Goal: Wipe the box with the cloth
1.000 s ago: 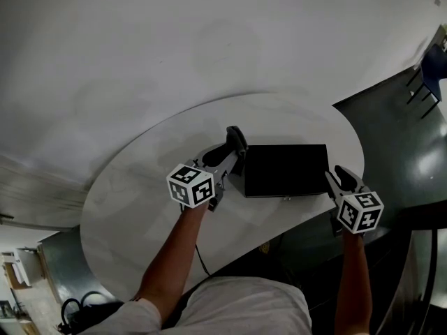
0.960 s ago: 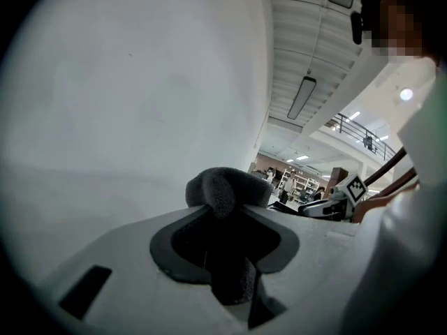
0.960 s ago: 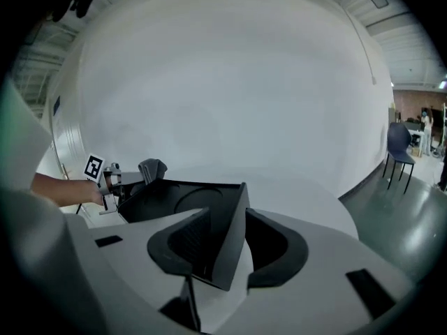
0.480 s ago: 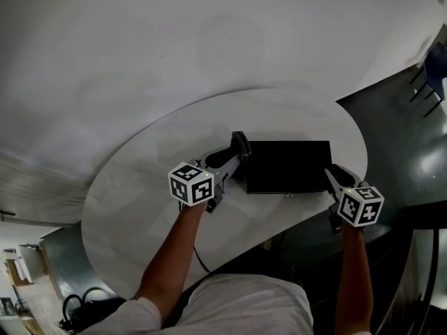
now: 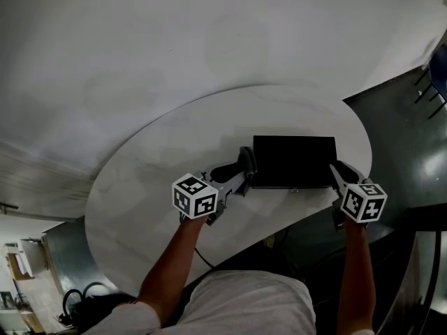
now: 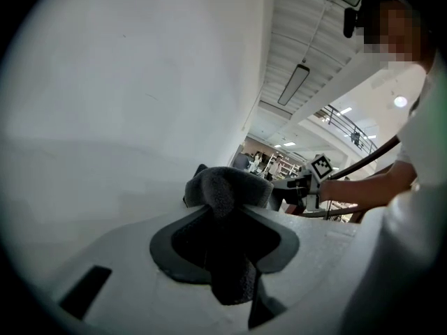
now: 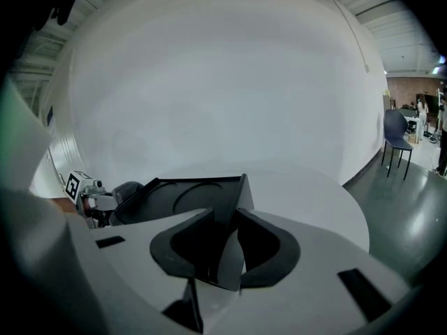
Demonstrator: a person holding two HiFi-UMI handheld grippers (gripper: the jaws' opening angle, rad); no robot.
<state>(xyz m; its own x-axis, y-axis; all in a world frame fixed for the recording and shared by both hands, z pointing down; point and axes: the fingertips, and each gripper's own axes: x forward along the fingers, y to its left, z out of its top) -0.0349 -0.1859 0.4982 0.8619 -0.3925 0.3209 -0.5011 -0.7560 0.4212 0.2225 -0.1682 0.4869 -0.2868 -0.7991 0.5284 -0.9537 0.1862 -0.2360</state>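
Our left claw is clamped on the dark grey cloth. Beyond it we see the right claw.

A white oval table is shown against a curved white backdrop, bordered at the right by dark glossy floor. A blue chair is seen on that floor, well apart from the table, and a long ceiling lamp overhead.
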